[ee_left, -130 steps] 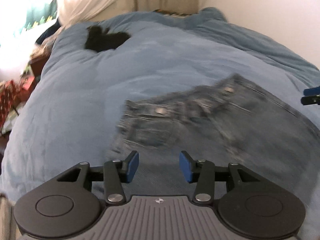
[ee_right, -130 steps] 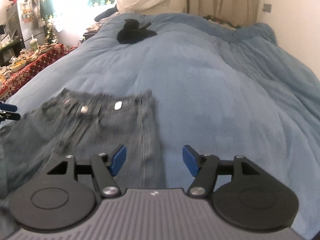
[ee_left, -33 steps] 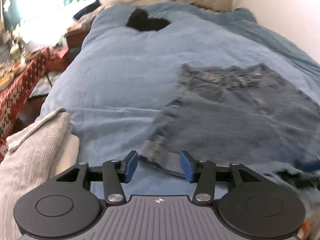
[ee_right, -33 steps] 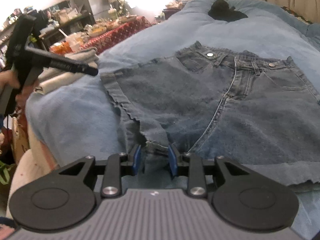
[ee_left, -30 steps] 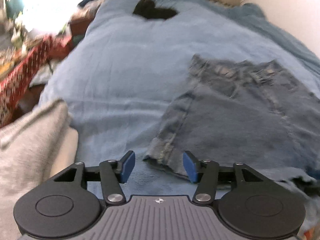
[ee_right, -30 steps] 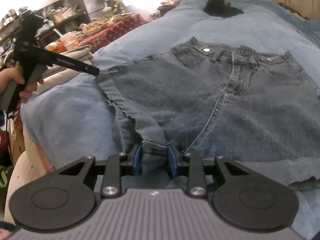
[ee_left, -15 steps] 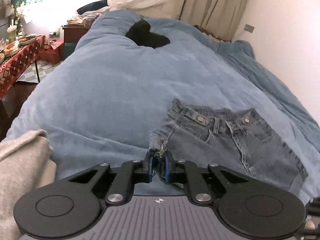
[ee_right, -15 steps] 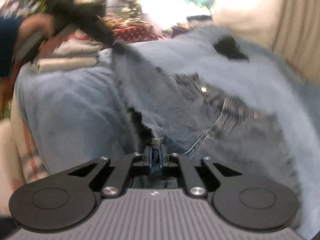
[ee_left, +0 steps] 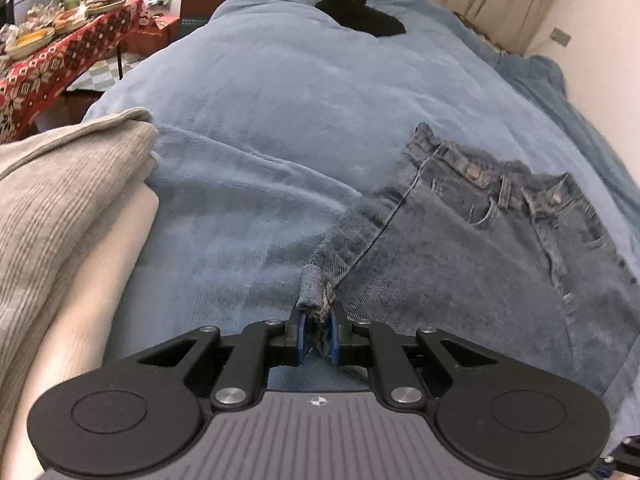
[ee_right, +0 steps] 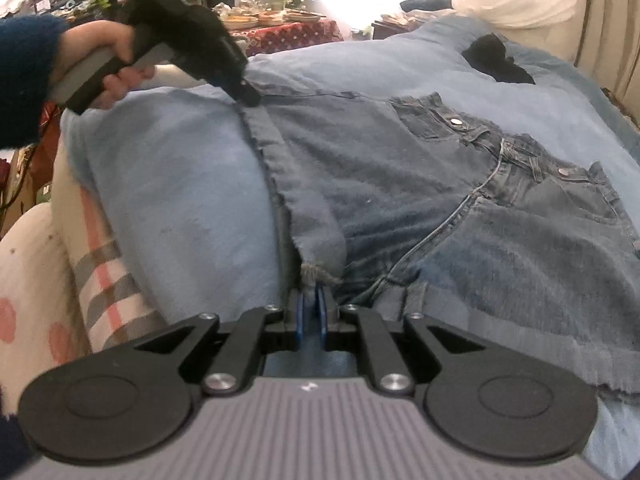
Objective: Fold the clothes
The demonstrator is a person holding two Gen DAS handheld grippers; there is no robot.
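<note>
A: Where are the denim shorts [ee_right: 440, 208]?

B: They lie spread on the blue blanket [ee_left: 260, 120] of the bed, with the waistband on the far side and the leg hems near the cameras.

A: And the left gripper [ee_left: 318, 334]?

B: Its jaws have just been closing. Now they stand narrow and pinch the frayed corner of one leg hem; the denim sits between the blue pads. In the right wrist view the person's hand [ee_right: 108, 60] holds this tool by its handle, and its tip meets the far corner of that hem.

A: The right gripper [ee_right: 311, 314]?

B: Its jaws have also just been closing. They are almost together, and a frayed bit of hem near the crotch goes in between them.

A: What else is near?

B: A grey ribbed garment [ee_left: 52, 200] lies folded at the left edge of the bed. A black item [ee_left: 360, 12] rests far up on the blanket.
</note>
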